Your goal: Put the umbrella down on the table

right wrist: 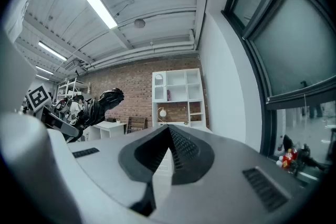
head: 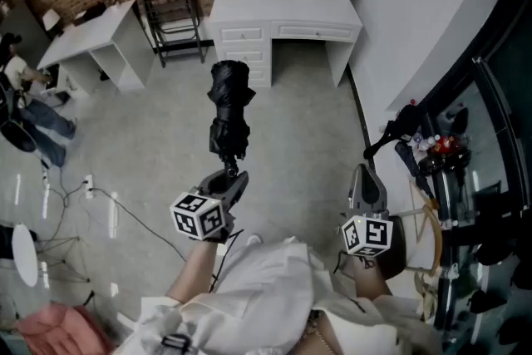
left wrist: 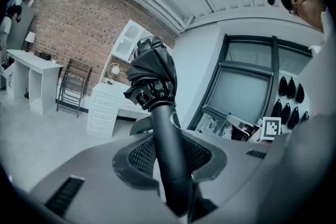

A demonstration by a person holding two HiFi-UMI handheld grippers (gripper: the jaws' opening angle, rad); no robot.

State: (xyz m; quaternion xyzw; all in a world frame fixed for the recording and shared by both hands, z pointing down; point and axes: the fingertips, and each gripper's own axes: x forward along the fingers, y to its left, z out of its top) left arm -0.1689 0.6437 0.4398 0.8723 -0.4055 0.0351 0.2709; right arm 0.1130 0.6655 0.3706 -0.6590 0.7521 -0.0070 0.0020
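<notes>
A folded black umbrella [head: 229, 107] stands up and away from me over the floor, its canopy bundled and strapped. My left gripper [head: 229, 177] is shut on its smooth black handle [left wrist: 169, 149], and the canopy [left wrist: 153, 68] rises just beyond the jaws. My right gripper [head: 365, 185] hangs apart at the right, shut with nothing in it; its tips meet in the right gripper view [right wrist: 168, 130]. From there the umbrella [right wrist: 102, 104] shows at the left. A white desk [head: 283, 11] with a hutch stands ahead against the brick wall.
A second white table [head: 90, 39] stands at the far left, with a dark folding rack [head: 173, 12] between the two. Cables [head: 100, 204] trail over the grey floor at the left. A cluttered dark stand [head: 440, 170] crowds the right. A seated person [head: 29, 108] is at the left edge.
</notes>
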